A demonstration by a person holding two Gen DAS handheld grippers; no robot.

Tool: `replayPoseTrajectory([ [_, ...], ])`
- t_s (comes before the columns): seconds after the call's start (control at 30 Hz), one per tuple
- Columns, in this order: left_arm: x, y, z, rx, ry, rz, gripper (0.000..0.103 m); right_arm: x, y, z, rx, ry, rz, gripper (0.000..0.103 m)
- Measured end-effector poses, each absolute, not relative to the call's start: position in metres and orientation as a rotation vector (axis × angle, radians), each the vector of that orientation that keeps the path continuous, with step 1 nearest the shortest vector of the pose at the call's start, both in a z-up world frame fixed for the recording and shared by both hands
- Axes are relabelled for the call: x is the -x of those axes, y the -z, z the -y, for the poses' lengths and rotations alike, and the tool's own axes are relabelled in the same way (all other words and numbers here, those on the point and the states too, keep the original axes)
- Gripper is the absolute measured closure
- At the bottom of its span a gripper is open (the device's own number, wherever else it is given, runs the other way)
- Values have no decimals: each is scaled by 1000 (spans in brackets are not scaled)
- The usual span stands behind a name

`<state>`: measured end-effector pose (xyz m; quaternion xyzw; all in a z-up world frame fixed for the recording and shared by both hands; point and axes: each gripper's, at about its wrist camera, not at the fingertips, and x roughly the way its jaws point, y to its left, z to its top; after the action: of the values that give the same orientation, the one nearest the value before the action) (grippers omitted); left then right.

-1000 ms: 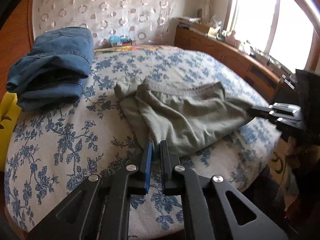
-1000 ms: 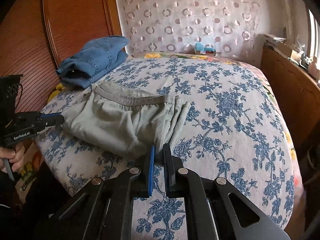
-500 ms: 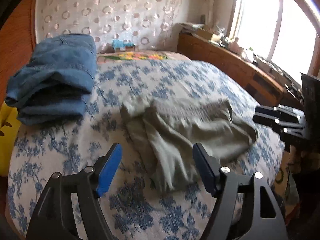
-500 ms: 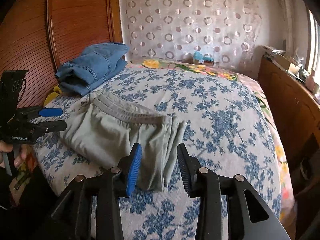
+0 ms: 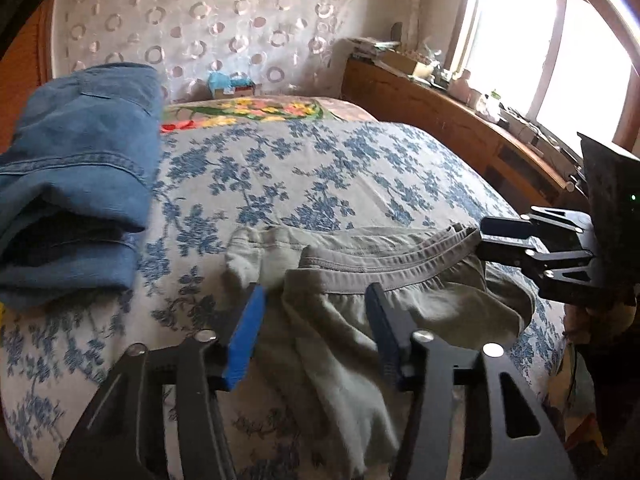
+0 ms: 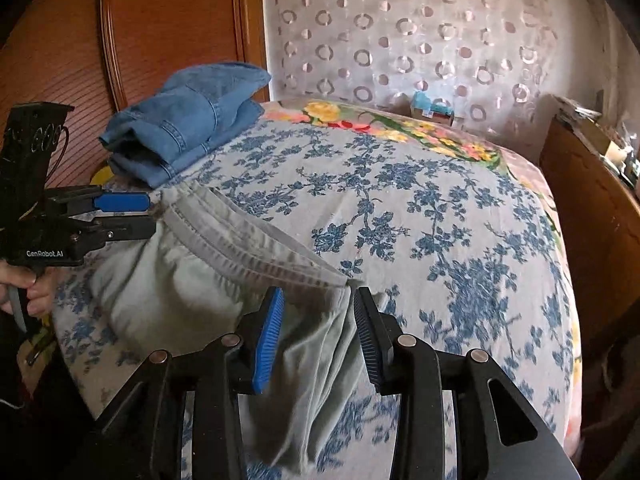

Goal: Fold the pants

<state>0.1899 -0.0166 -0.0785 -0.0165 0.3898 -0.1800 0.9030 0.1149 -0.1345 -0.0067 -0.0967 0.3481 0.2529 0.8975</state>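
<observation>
Pants partly folded, both tongs lining up on the waistband

The grey-green pants (image 5: pixel 404 320) lie doubled at the near edge of the floral bed (image 5: pixel 340 176); left gripper (image 5: pixel 316 328) is closing, right gripper (image 6: pixel 316 336) half-open, neither pinching cloth. Another fold looks due; folded jeans (image 5: pixel 76 184) sit beside.

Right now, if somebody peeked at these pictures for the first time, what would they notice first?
Probably the rumpled grey-green pants lying at the near edge of the bed with its blue-flowered cover. A black claw with blue pads sits at each end of their waistband: the left claw is closing, the right claw is open. Behind them, a stack of folded blue jeans rests by the wooden headboard.
</observation>
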Motion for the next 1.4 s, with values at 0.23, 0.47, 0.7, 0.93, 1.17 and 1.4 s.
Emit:
replayPoseTrajectory([
  [0.23, -204, 88, 21, 27, 402, -841, 70, -137, 22, 133, 174, -534, -774, 74],
  [0.47, -204, 58, 19, 82, 446, -739, 88, -133, 4, 145, 102, -530, -677, 92],
  [0.7, -222, 73, 22, 45, 404, -799, 88, -146, 16, 135, 135, -496, -728, 92],
  [0.93, -219, 79, 20, 7, 356, -826, 51, -151, 15, 130, 138, -493, -753, 92],
  [1.17, -200, 75, 13, 31, 356, -820, 32, -130, 2, 142, 112, -476, -720, 66],
  [1.4, -183, 84, 18, -17, 333, -850, 32, -87, 4, 160, 108, -465, -744, 66],
])
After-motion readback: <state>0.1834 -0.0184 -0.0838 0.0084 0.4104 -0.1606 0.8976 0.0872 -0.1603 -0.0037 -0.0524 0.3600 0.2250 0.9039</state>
